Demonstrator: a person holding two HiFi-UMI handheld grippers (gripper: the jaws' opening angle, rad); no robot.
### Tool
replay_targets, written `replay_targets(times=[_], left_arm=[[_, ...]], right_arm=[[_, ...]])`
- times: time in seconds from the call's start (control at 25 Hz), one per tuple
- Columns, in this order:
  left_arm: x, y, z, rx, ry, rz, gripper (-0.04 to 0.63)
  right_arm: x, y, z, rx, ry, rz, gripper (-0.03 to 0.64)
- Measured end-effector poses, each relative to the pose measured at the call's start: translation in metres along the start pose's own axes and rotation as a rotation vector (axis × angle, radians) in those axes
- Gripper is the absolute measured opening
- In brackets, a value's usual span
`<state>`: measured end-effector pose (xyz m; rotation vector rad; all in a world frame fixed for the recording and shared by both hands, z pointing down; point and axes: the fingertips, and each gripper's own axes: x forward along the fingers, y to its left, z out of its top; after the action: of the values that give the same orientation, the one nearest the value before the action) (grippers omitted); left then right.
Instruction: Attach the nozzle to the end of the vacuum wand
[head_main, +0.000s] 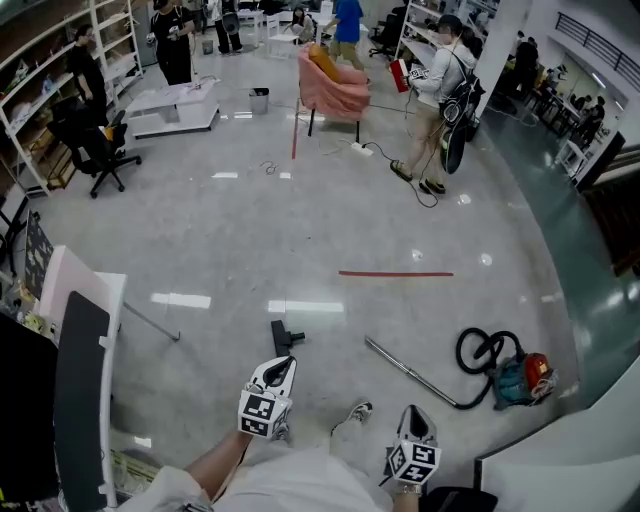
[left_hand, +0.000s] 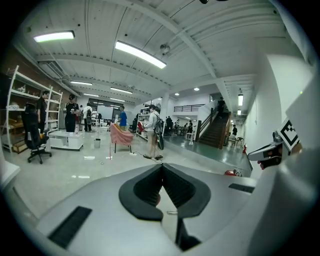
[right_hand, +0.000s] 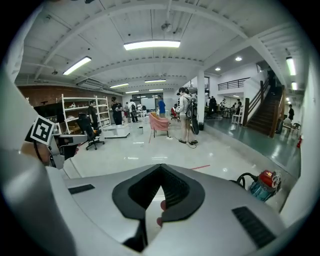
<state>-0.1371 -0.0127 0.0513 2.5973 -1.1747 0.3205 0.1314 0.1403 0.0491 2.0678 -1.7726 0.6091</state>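
Two tools show, one per hand, each with its jaws pressed together on nothing. The left tool (head_main: 284, 368) points at one short black plastic floor nozzle (head_main: 284, 336), which lies loose on the glossy grey floor (head_main: 200, 230) just ahead of it. Further right lies one long silver metal vacuum wand (head_main: 405, 370), apart from the nozzle. The right tool (head_main: 414, 412) hangs beside the wand. The wand's far end meets one looped black hose (head_main: 478, 350) on one teal-and-red canister vacuum (head_main: 522, 380).
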Motion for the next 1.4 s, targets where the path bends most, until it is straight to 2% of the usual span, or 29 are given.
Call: replay_targets(times=[0.12,0.28,0.44,0.6,0.76,1.08,1.4], left_arm=[[0.022,0.003,0.006,-0.018,0.002,0.072,0.009],[0.048,-0.013,0.023,-0.057,-0.018,0.168,0.009],[0.08,-0.031,0.04,-0.046,-0.027,0.257,0.009],[0.097,-0.044,0.051,-0.036,-0.024,0.338,0.009],[0.097,-0.052,0.05,-0.032,-0.01,0.39,0.009],[0.099,-0.027,0.035,-0.062,0.047,0.401,0.009],[0.119,-0.002,0.006,-0.083,0.097,0.29,0.009]], right_arm=[[0.036,-0.014,0.011,-0.024,0.022,0.065,0.002],[0.082,-0.046,0.04,-0.074,0.031,0.16,0.002],[0.127,-0.079,0.072,-0.11,0.019,0.249,0.002],[0.16,-0.1,0.082,-0.123,0.028,0.339,0.002],[0.183,-0.111,0.078,-0.155,0.063,0.385,0.002],[0.197,-0.088,0.072,-0.133,0.092,0.396,0.002],[0.186,-0.05,0.038,-0.167,0.171,0.366,0.002]])
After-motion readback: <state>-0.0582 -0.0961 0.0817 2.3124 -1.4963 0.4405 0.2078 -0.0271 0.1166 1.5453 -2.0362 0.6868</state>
